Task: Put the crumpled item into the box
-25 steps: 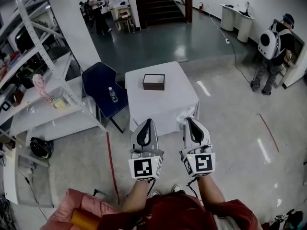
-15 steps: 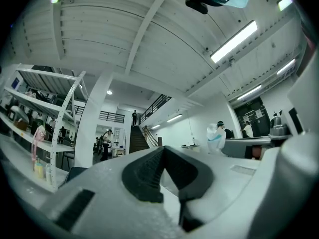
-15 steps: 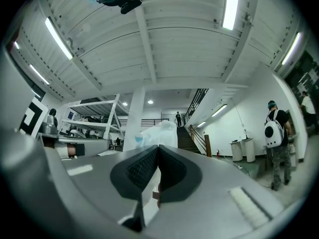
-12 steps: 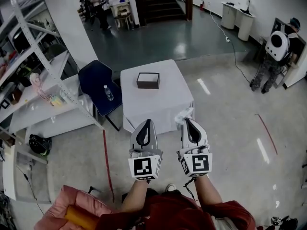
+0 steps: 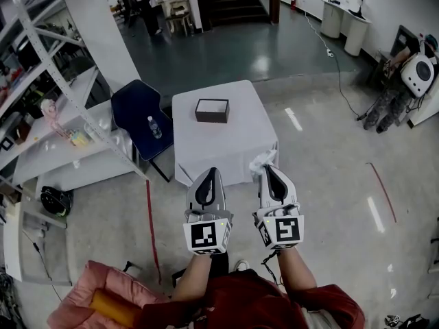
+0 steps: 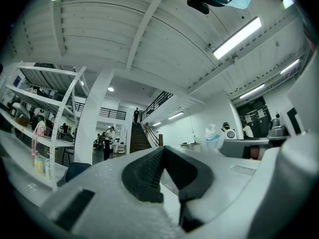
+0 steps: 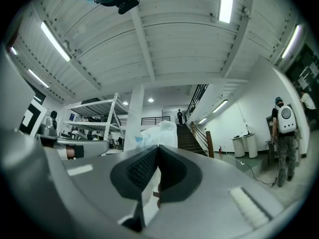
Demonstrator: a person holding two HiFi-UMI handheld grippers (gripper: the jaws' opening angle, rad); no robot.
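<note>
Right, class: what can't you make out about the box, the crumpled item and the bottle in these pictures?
- Box, head view: too small and dark inside to tell its contents.
- Crumpled item: in the head view, mostly hidden behind the right gripper; in the right gripper view, its lower part sits behind the shut jaws.
- Bottle on the chair, head view: label too small.

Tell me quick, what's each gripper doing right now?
Left gripper: closed, nothing in it.
Right gripper: closed on the crumpled item.
</note>
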